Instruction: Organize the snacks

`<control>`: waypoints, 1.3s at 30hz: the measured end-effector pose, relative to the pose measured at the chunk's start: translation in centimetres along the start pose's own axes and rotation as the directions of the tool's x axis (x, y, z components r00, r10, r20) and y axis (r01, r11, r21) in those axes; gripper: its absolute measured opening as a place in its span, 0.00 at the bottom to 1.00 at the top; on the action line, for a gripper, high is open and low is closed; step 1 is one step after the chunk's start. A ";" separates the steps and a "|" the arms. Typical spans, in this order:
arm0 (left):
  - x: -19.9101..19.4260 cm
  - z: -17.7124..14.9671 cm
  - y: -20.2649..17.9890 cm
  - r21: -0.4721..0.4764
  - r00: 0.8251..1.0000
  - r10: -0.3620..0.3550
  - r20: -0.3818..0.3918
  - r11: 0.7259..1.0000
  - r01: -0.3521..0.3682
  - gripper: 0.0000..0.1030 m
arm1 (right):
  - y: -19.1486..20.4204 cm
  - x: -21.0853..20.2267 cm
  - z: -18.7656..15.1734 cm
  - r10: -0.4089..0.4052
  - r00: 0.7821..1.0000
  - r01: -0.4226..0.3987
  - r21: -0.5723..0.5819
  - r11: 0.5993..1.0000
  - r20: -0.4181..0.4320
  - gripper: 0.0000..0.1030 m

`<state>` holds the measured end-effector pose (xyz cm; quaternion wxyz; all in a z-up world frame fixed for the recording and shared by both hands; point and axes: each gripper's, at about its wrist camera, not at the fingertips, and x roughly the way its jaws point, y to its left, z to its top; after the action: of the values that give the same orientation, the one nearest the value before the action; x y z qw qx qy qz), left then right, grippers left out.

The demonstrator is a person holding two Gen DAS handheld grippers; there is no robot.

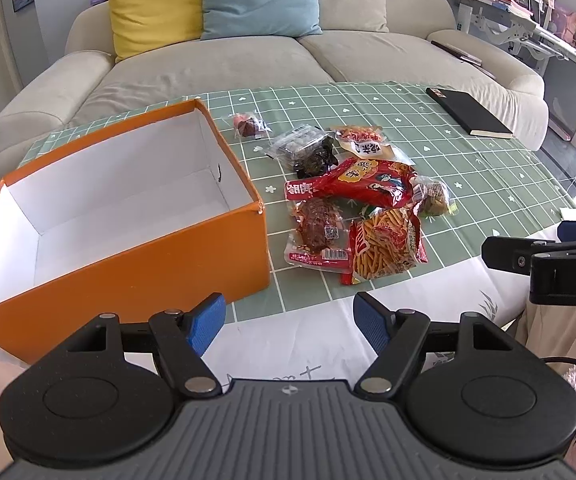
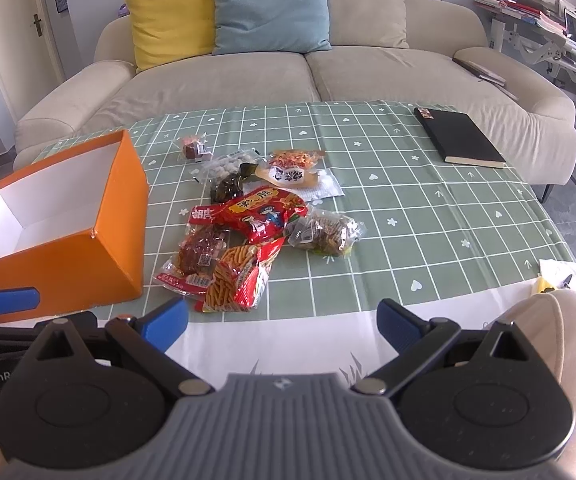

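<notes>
A living room with a beige sofa (image 2: 288, 76) at the far side carrying a yellow cushion (image 2: 171, 16) and a blue cushion (image 2: 269, 8); in front of it a bench (image 2: 428, 240) under a green grid-patterned cloth with a white near border; a cluttered white desk (image 1: 528, 20) stands at the far right.

On the left of the bench sits an open orange box (image 1: 135, 256) with a white inside, nothing in it; just right of the box lies a loose pile of snack packets. Nearest is a red bag of stick crisps (image 1: 384, 248), touching a clear packet of dark red meat (image 1: 316, 236) on its left; behind them a large red packet (image 1: 364, 184) lies across the pile; at its right a clear bag of brown twists (image 1: 434, 196); farther back a dark green packet (image 1: 316, 158), a clear packet of pale round pieces (image 1: 296, 144) and a packet with an orange top (image 1: 362, 142); a small clear packet (image 1: 249, 124) lies alone at the far left of the pile. A black notebook (image 2: 460, 144) lies well apart at the far right of the bench.

The left gripper (image 1: 288, 322) hovers over the white border, near the box's front corner; its jaws stand wide apart with nothing between them. The right gripper (image 2: 281, 322) hovers just near of the stick crisps; its jaws are also wide apart and hold nothing. A beige cap (image 2: 556, 320) shows at the near right.
</notes>
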<state>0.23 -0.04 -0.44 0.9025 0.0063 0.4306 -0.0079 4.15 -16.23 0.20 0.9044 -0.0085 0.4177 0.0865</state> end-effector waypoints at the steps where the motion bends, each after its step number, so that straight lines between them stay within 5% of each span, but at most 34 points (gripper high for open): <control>1: 0.0 0.0 0.0 0.001 1.000 0.001 0.000 1.000 -0.001 0.83 | 0.0 0.0 0.0 0.000 1.000 0.000 -0.001 1.000 0.000 0.95; 39: 0.1 -0.1 0.1 0.000 1.000 0.002 -0.006 1.000 -0.002 0.83 | 0.5 -0.1 0.1 -0.003 1.000 0.003 -0.016 1.000 0.013 0.95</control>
<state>0.21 0.05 -0.59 0.9012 0.0066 0.4333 -0.0070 4.06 -15.77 0.37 0.9071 -0.0158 0.4111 0.0883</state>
